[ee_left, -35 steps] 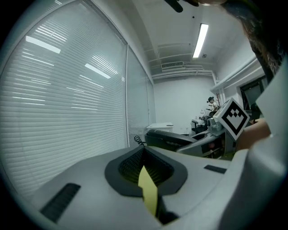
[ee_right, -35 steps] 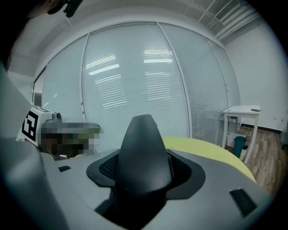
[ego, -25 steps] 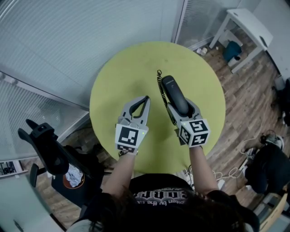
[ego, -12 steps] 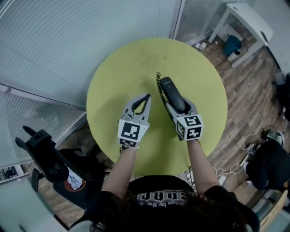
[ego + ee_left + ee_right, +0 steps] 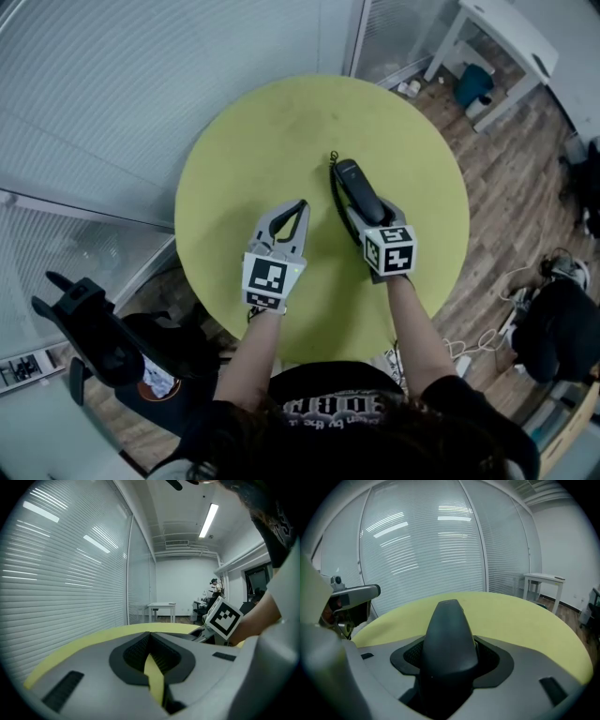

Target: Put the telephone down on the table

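Steadily, over the past second, the right gripper [image 5: 368, 214] has drawn the black telephone [image 5: 354, 183] a little nearer the person and, by the look of it, lower over the round yellow-green table [image 5: 253, 141]. The coiled cord [image 5: 332, 178], which trailed down the handset's whole side, now shows only beside its far half. That suggests the set-down is close, though no view settles whether the handset touches the top yet.

The left gripper [image 5: 302, 203] sits at about 8 o'clock from the table's centre, jaws closed tip to tip with nothing between them; only a sliver of table shows through the hollow behind the tips.

The right gripper, at about 4 o'clock, has its jaws clamped on the handset's near end. The body runs out from them toward 11 o'clock and ends close to the table's centre. Release looks like the one step left, best held back until the handset lies flat.
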Motion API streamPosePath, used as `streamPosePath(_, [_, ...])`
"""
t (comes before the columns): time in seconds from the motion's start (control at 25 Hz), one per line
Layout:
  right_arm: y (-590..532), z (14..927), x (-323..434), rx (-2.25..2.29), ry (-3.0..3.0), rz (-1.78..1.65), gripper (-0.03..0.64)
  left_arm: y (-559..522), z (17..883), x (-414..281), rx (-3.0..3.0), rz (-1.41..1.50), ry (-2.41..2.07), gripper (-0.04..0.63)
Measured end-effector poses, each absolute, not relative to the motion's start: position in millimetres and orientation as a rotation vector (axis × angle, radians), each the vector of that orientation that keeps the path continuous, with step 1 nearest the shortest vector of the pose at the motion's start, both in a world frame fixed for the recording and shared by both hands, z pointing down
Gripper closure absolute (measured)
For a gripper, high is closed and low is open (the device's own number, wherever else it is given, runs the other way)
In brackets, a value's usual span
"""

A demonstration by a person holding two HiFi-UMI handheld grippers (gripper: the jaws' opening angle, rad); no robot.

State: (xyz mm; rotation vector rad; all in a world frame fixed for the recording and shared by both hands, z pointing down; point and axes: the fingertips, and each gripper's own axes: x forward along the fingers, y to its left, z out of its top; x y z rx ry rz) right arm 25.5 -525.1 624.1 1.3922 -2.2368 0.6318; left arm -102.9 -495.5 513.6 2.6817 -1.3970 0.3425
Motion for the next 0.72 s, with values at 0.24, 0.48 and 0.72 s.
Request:
streamPosePath(0.24, [-526, 633, 36, 1.415, -2.185, 0.624, 0.33, -494, 515, -103, 2.678, 0.343, -1.389, 0.6])
streamPosePath(0.48, [-527, 636, 38, 1.396, -2.151, 0.627, 0.33, -495, 517, -103, 2.672, 0.35, -1.38, 0.6])
streamPosePath(0.72, [-523, 645, 40, 1.348, -2.08, 0.602, 0.33, -495, 514, -102, 2.672, 0.34, -1.382, 0.601])
